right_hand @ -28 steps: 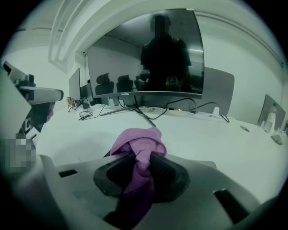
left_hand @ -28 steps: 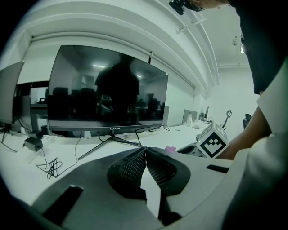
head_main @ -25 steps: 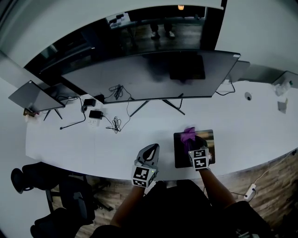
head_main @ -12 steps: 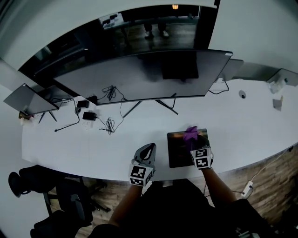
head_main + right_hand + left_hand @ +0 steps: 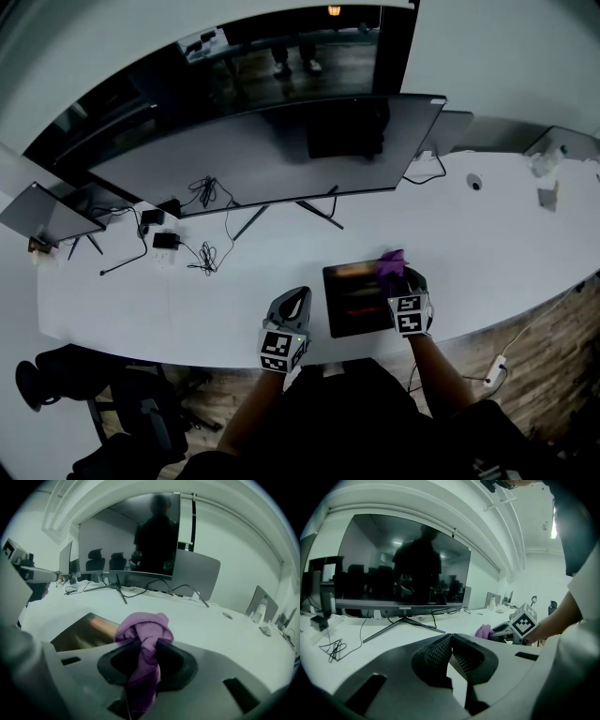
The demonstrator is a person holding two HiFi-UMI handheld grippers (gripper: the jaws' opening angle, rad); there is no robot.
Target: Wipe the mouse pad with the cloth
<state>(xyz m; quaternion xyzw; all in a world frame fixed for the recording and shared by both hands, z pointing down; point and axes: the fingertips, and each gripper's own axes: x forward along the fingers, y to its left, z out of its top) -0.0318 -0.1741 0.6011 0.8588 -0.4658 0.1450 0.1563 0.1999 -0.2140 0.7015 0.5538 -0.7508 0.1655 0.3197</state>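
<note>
A dark square mouse pad [image 5: 356, 298] lies on the white desk near its front edge. My right gripper [image 5: 397, 273] is shut on a bunched purple cloth [image 5: 390, 263], at the pad's far right corner. In the right gripper view the cloth [image 5: 143, 634] is pinched between the jaws, with the pad [image 5: 86, 632] low on the left. My left gripper [image 5: 292, 306] hovers over bare desk left of the pad, its jaws shut with nothing between them [image 5: 449, 653]. From the left gripper view the cloth [image 5: 483, 631] shows beside the right gripper's marker cube [image 5: 523, 621].
A wide curved monitor [image 5: 262, 150] on a splayed stand fills the desk's back. Cables and small adapters [image 5: 183, 246] lie at the left. A laptop [image 5: 45, 216] stands at the far left. Small items [image 5: 547, 195] sit at the far right. An office chair [image 5: 112, 403] stands below the desk.
The right gripper with the cloth has slid toward the pad's right side. The whole view has shifted as the head moved. The left gripper stays beside the pad.
</note>
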